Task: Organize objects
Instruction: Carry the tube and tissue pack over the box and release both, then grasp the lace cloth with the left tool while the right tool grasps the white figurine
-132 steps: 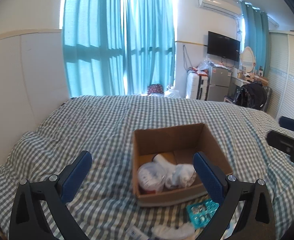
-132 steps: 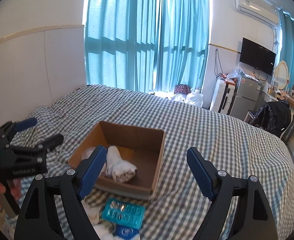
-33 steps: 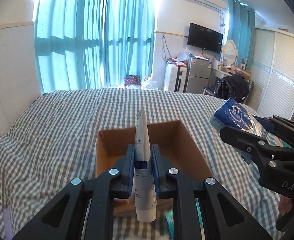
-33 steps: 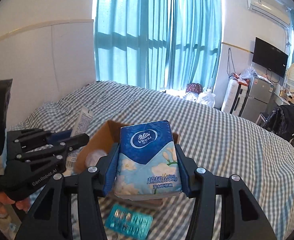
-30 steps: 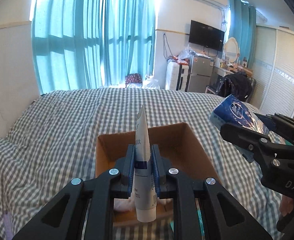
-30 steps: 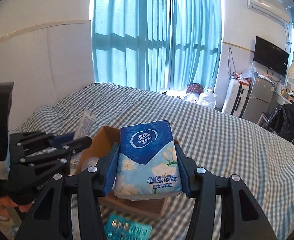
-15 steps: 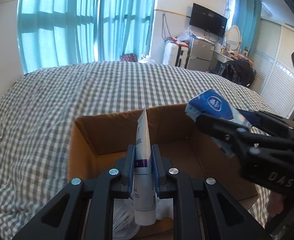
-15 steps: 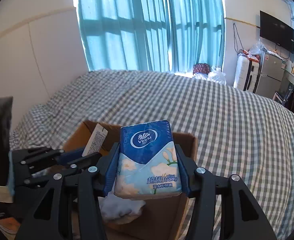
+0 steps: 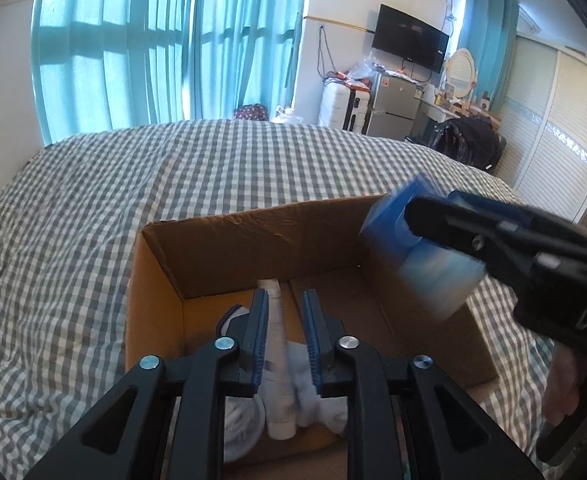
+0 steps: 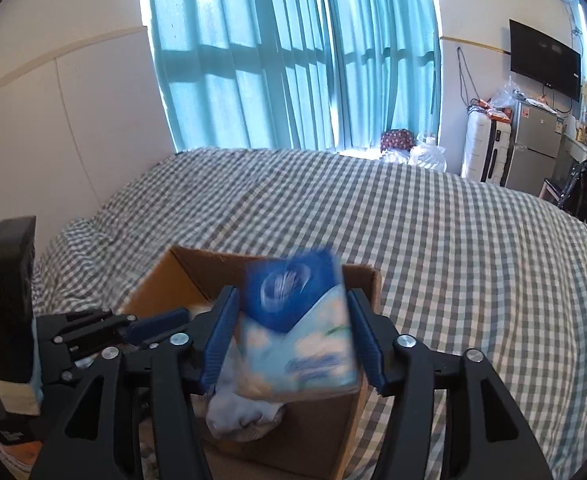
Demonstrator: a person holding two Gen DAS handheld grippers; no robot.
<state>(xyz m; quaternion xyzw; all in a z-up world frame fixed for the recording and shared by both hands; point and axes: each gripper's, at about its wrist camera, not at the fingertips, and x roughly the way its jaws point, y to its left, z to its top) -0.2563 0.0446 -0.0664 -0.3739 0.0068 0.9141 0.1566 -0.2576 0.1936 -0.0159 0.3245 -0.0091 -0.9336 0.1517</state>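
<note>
Both tools hung over the cardboard box (image 9: 197, 256) on the bed (image 9: 73, 208). My left hand-held gripper (image 9: 286, 332) had parted slightly, its toothpaste tube (image 9: 276, 344) lying loose between the fingers. My right hand-held gripper (image 10: 293, 340) looked slackened around the blurred tissue pack (image 10: 295, 320).

Teal curtains (image 9: 165, 44), wall television (image 9: 410, 43), checked bedspread (image 9: 93, 200)

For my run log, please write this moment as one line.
left gripper: open, over tube in cardboard box | right gripper: open, tissue pack blurred between fingers, above box
</note>
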